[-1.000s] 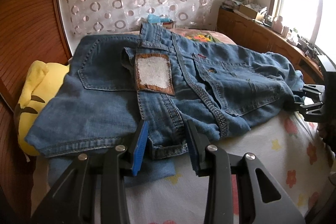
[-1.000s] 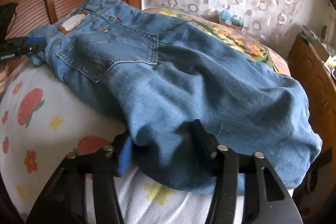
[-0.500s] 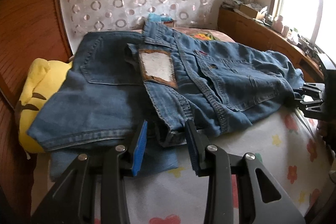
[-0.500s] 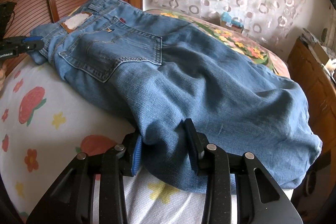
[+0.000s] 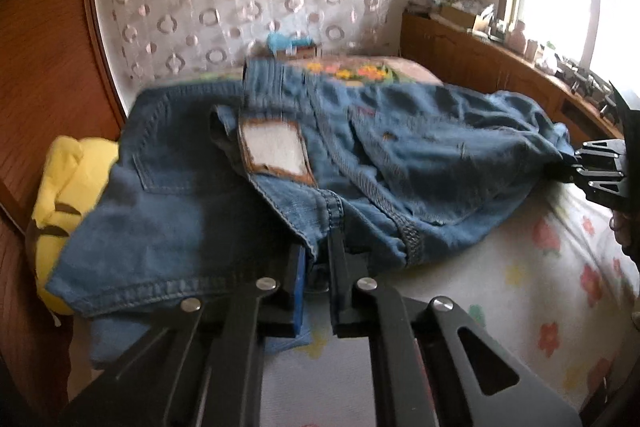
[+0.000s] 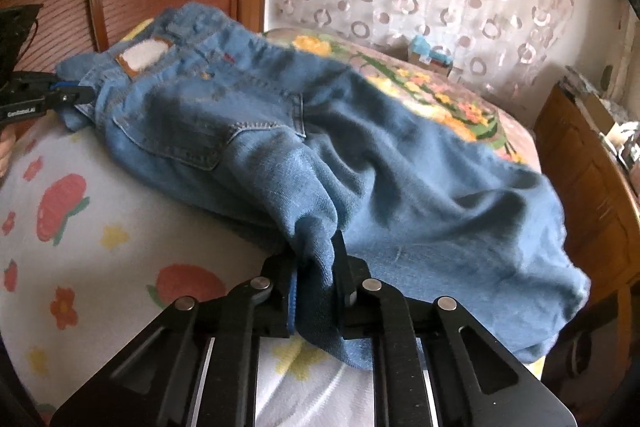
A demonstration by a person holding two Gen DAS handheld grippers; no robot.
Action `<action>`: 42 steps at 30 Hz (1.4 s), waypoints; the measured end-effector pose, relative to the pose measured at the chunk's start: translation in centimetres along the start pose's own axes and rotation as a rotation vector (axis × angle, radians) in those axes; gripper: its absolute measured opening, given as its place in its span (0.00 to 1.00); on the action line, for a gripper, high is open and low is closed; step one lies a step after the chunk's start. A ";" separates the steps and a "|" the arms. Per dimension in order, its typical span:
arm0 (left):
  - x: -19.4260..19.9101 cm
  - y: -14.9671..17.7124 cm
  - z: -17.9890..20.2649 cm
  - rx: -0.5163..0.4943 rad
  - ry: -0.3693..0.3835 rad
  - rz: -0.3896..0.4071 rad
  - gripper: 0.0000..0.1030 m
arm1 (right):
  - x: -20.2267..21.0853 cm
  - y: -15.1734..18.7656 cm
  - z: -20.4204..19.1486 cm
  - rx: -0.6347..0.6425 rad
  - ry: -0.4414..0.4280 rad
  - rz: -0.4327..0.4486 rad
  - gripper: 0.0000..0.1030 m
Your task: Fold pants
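Blue jeans lie across the bed with the waistband and its white-and-brown patch facing up. My left gripper is shut on the waistband edge at the near side. In the right wrist view the jeans stretch from the patch at far left to a bunched leg end. My right gripper has its jaws closing on a pinched fold of that leg fabric, pads pressing on the denim. Each gripper shows in the other's view: the right gripper, the left gripper.
A floral bed sheet covers the mattress. A yellow plush pillow lies under the jeans by the wooden headboard. A wooden cabinet with clutter runs under the window. A small blue box sits by the curtain.
Both grippers have closed from open onto the denim. The left one now pinches the waistband, the right one a fold of the leg, and the fabric has bunched up slightly.
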State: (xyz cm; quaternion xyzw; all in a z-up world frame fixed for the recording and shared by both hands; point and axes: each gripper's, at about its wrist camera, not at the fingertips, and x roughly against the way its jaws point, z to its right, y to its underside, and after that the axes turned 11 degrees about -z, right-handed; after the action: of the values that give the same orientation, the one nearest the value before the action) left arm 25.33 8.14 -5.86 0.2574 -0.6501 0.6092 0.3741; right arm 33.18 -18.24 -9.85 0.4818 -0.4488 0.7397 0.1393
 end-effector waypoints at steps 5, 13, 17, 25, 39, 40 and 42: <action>3.4 -1.0 1.3 -0.018 0.013 0.089 0.05 | 3.1 0.4 0.5 -0.016 0.017 0.035 0.08; 7.5 -1.4 2.4 -0.044 0.024 0.179 0.05 | 7.9 1.2 0.4 -0.024 0.067 0.089 0.07; 10.3 -1.5 2.1 -0.036 0.029 0.236 0.05 | 10.4 1.0 -0.1 -0.025 0.090 0.119 0.06; 16.2 1.4 0.2 -0.026 -0.008 0.324 0.05 | 15.1 1.7 -4.5 0.018 0.085 0.157 0.06; 16.6 11.2 -4.8 0.065 0.005 0.159 0.08 | 13.9 6.0 -13.5 0.018 -0.115 0.047 0.20; 16.3 11.7 -4.7 0.063 0.002 0.144 0.09 | 13.7 6.2 -13.5 0.013 -0.127 0.043 0.22; 16.5 12.7 -4.4 0.055 -0.028 0.140 0.09 | 13.6 6.7 -13.7 0.005 -0.136 0.036 0.28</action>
State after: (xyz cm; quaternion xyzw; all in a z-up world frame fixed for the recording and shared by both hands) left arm 6.34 16.03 -0.42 0.2299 -0.6548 0.6479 0.3140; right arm 14.11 -14.10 -3.80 0.5232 -0.4639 0.7087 0.0937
